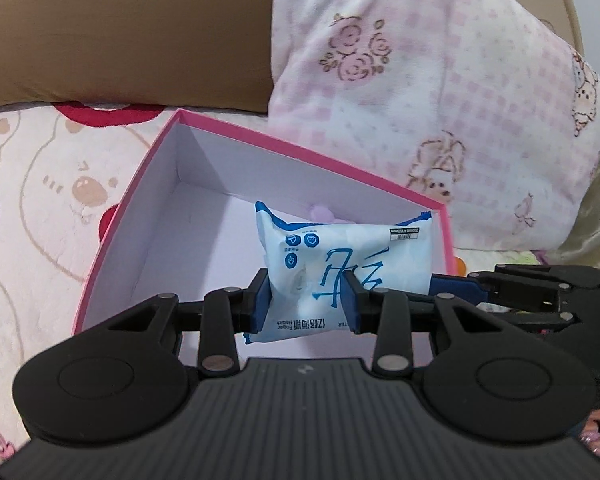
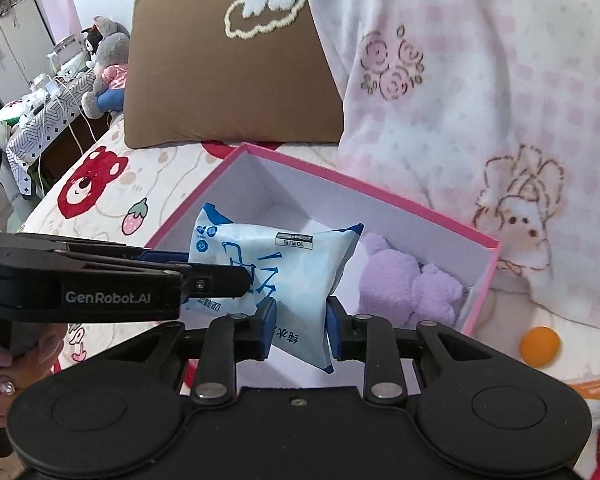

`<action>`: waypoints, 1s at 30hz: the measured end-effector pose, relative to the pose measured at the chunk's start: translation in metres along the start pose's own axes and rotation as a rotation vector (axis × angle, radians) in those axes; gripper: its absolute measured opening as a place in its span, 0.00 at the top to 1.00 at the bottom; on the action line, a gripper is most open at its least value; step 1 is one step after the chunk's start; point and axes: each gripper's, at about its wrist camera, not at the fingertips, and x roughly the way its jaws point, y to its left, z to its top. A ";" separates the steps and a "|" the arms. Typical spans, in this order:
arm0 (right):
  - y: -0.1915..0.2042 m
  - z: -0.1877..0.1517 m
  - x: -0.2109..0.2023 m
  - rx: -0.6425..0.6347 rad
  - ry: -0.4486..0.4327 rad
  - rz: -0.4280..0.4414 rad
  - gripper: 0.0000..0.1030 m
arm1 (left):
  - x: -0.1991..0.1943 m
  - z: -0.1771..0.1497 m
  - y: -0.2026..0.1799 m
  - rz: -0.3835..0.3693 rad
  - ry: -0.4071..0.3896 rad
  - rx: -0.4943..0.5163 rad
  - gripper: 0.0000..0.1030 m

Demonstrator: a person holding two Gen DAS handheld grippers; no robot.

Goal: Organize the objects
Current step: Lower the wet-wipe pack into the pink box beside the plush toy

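Observation:
A white and blue wet-wipe packet (image 1: 340, 264) hangs over the open pink box (image 1: 140, 184). My left gripper (image 1: 306, 300) is shut on the packet's near end. My right gripper (image 2: 298, 320) is shut on the same packet (image 2: 284, 256) at its other side. In the right wrist view the left gripper (image 2: 228, 276) comes in from the left and pinches the packet. A purple plush toy (image 2: 404, 280) lies inside the box (image 2: 488, 276) at its right end. The box's left part is bare white.
The box sits on a bed with a cartoon-print sheet (image 2: 112, 184). A brown cushion (image 2: 228, 72) and a pink checked pillow (image 2: 480, 100) stand behind it. An orange ball (image 2: 539, 346) lies right of the box. A side table with clutter (image 2: 48, 108) is far left.

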 end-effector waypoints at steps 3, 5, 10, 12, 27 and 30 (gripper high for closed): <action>-0.003 0.000 0.020 -0.016 0.009 -0.007 0.71 | 0.018 -0.001 0.014 -0.024 0.007 -0.003 0.66; -0.004 0.000 0.033 -0.048 0.010 -0.018 0.71 | 0.032 0.000 0.025 -0.040 0.012 -0.007 0.66; -0.015 0.001 0.064 -0.004 0.066 -0.021 0.71 | 0.057 -0.003 0.033 -0.024 0.025 0.014 0.67; -0.017 0.002 0.072 0.016 0.085 -0.019 0.71 | 0.061 -0.005 0.031 0.000 0.020 0.042 0.67; -0.027 0.005 0.115 0.098 0.157 0.002 0.74 | 0.082 0.011 0.052 0.039 0.079 0.098 0.72; -0.025 0.009 0.119 0.087 0.162 -0.033 0.75 | 0.087 0.012 0.054 0.030 0.072 0.067 0.72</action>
